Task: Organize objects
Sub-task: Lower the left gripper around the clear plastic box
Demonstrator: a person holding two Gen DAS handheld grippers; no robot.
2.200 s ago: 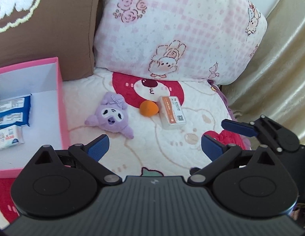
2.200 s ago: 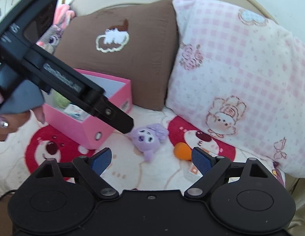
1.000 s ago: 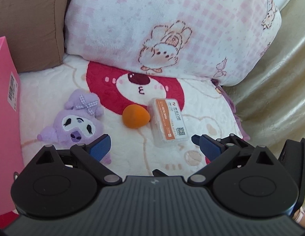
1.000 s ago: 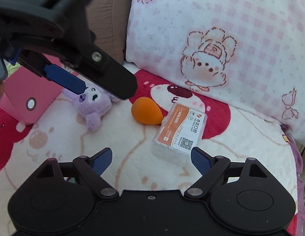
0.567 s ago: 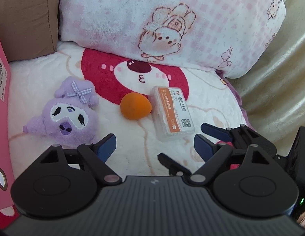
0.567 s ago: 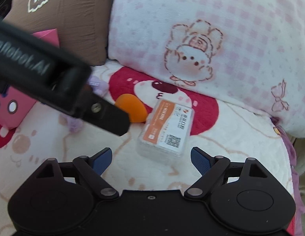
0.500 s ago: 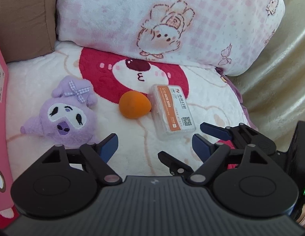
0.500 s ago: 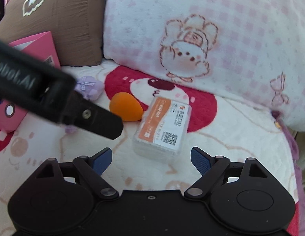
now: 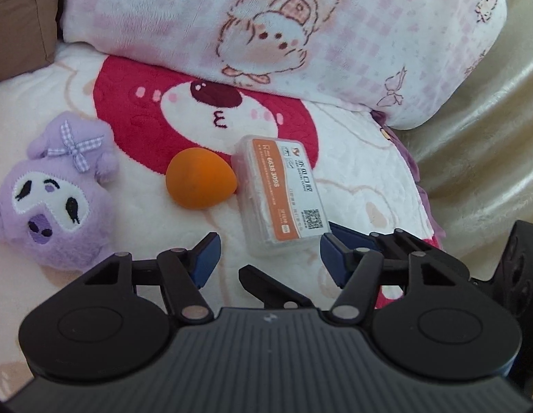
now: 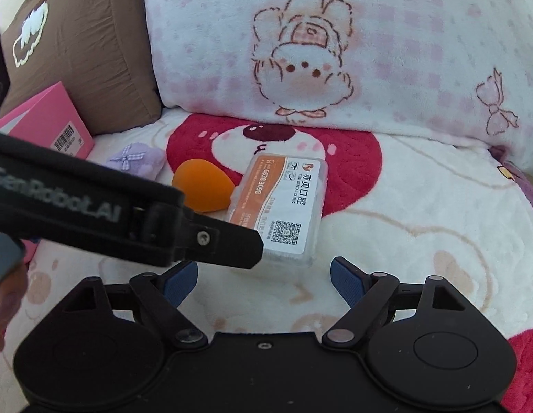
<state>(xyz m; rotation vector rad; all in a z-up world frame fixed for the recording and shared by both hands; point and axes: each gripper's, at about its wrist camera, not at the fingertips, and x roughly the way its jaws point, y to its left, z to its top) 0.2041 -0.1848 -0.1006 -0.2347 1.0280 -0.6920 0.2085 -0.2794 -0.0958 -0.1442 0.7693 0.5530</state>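
Clear case (image 10: 283, 206) before open right gripper (image 10: 264, 280)

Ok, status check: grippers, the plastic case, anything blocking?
Left gripper open, empty. Right gripper open, empty. Clear plastic case flat on the blanket, orange sponge touching its left side. Left gripper crosses in front of the case's near corner.

- Bare blanket (image 10: 404, 241) lies right of the clear box (image 10: 283, 206): open passage.
- Orange sponge (image 10: 201, 189) touches the box's left side.
- The left gripper (image 10: 232, 244) crosses the box's near-left corner.
- The pink pillow (image 10: 335, 51) walls the back.
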